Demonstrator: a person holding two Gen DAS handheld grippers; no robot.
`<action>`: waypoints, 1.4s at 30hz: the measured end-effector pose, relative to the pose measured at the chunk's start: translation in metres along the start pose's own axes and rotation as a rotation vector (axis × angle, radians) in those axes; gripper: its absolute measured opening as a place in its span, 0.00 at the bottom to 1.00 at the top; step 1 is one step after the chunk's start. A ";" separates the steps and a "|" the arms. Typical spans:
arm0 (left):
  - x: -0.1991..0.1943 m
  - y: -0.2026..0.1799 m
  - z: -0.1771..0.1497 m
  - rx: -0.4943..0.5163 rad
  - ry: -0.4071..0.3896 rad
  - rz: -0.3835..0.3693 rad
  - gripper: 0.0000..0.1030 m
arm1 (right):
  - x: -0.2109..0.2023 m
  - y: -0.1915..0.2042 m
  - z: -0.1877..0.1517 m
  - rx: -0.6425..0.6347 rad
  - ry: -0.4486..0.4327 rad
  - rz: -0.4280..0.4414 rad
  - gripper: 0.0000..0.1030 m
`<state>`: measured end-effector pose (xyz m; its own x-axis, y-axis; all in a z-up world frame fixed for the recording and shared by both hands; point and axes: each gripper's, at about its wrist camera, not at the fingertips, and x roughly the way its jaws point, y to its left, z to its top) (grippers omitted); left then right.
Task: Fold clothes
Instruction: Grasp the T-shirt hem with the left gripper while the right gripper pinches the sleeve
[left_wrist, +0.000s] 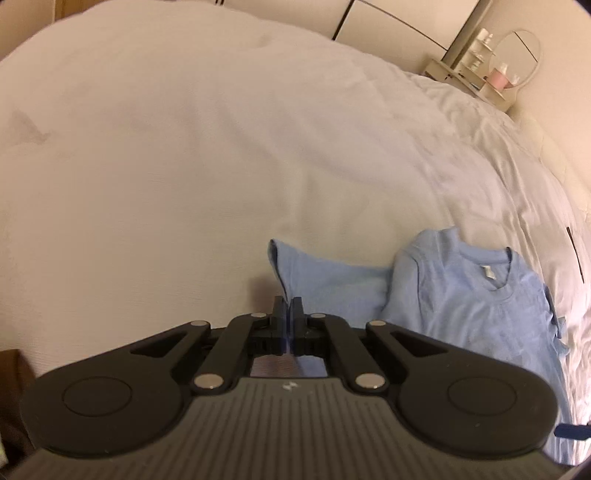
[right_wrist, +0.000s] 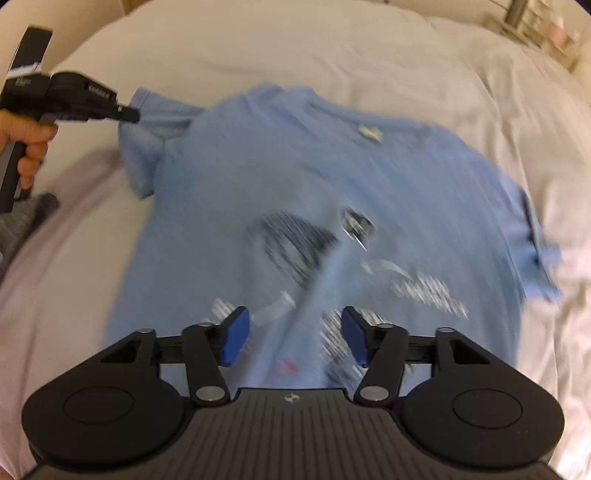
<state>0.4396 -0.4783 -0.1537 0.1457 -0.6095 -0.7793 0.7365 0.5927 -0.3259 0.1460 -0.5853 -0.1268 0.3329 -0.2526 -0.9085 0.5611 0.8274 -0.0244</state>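
Note:
A light blue T-shirt (right_wrist: 295, 177) with a dark and white print lies face up on the white bed (right_wrist: 332, 48). It also shows in the left wrist view (left_wrist: 480, 295), neck to the right. My left gripper (left_wrist: 287, 308) is shut on the shirt's left sleeve (left_wrist: 314, 277) and holds it out to the side; it also shows in the right wrist view (right_wrist: 129, 114). My right gripper (right_wrist: 293, 336) is open above the lower part of the shirt, with a raised crease between its blue pads (right_wrist: 234, 338).
The white bedsheet (left_wrist: 184, 147) spreads wide to the left and far side. A small shelf with a round mirror (left_wrist: 509, 62) stands beyond the bed's far right corner. A grey garment (right_wrist: 22, 221) lies at the left edge.

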 end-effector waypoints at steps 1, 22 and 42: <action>0.002 0.004 -0.001 0.003 0.006 -0.008 0.00 | 0.003 0.007 0.005 -0.009 -0.003 0.011 0.58; 0.033 0.002 0.035 0.098 0.081 -0.142 0.00 | 0.113 0.187 0.056 -0.867 -0.237 -0.001 0.30; 0.002 0.024 0.031 0.148 0.065 0.027 0.02 | 0.083 0.197 0.076 -0.642 -0.194 0.151 0.18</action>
<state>0.4779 -0.4816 -0.1459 0.1266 -0.5561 -0.8214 0.8230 0.5211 -0.2260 0.3422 -0.4812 -0.1757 0.5351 -0.1464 -0.8320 -0.0426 0.9789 -0.1997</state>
